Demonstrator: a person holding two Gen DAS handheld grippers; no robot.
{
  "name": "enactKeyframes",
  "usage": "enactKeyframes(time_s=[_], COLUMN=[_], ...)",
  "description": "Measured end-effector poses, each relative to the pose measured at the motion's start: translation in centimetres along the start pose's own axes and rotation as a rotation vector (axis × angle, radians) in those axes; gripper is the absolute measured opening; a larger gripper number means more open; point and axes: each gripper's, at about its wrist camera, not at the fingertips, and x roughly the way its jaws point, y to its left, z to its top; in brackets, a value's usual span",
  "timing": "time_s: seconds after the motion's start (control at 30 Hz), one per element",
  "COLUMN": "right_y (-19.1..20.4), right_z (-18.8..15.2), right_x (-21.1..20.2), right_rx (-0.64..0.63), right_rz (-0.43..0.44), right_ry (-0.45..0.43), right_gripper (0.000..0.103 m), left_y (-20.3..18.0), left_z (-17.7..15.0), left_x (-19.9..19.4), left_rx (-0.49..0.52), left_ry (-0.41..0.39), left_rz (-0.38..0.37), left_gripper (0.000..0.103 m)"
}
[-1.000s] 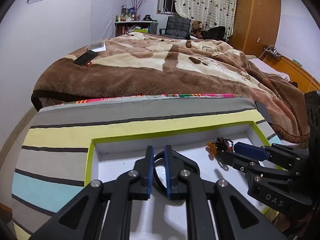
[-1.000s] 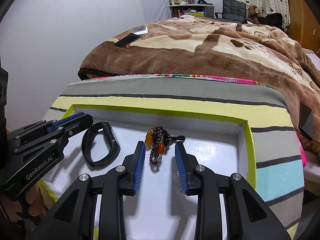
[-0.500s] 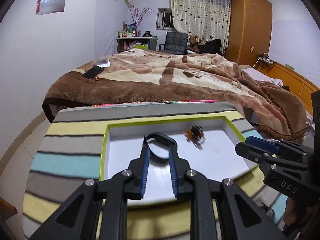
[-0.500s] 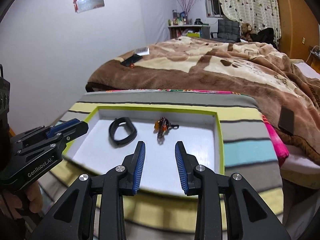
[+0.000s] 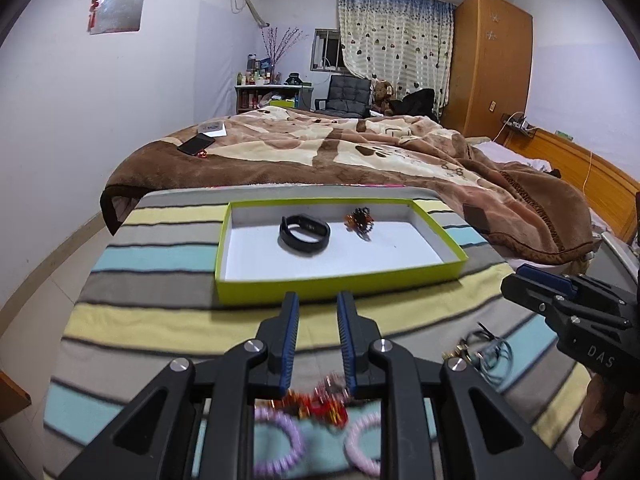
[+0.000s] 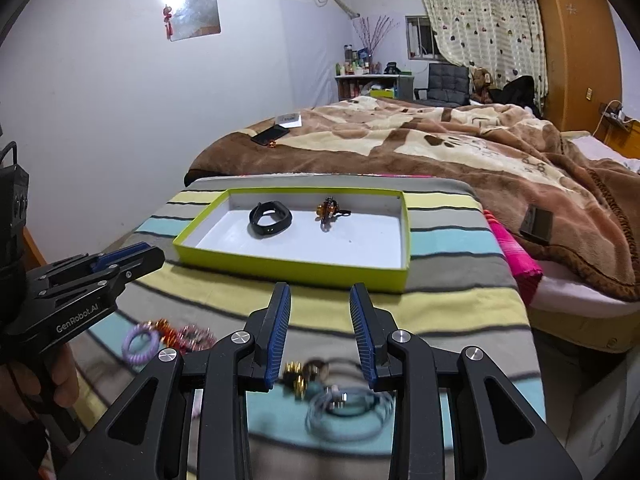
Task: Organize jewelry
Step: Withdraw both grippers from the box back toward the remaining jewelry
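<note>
A matt woven striped cloth (image 6: 460, 312) carries a smooth card tray (image 6: 296, 268) with a matt white floor, a matt black rubbery band (image 6: 270, 219) and glossy amber beads (image 6: 328, 210), beside a plush brown blanket (image 6: 480, 152).

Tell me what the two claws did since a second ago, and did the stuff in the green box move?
Both claws pulled back out of the green box. The left claw let go of the black band; the right claw backed off the bead bracelet. Both are open now, above the loose jewelry on the striped cloth. The band and beads stayed in the box.
</note>
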Motion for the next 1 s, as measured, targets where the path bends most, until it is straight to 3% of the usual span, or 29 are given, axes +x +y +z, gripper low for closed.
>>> enactKeyframes(time_s=[0.6,1.0], right_y=[0.3,-0.7], right_z=[-5.7,-6.9], right_x=[-6.0,-6.3], right_rx=[-0.007,0.019], right_rz=[-0.027,-0.036], right_ry=[-0.027,-0.011], right_gripper=[0.032,0.032], left_y=[-0.9,-1.5], left_z=[-4.2,-6.4], left_x=[-5.3,-5.3], left_rx=[0.001,0.007], left_ry=[-0.04,0.01], left_rz=[0.02,-0.004], left_gripper=[0.021,0.026])
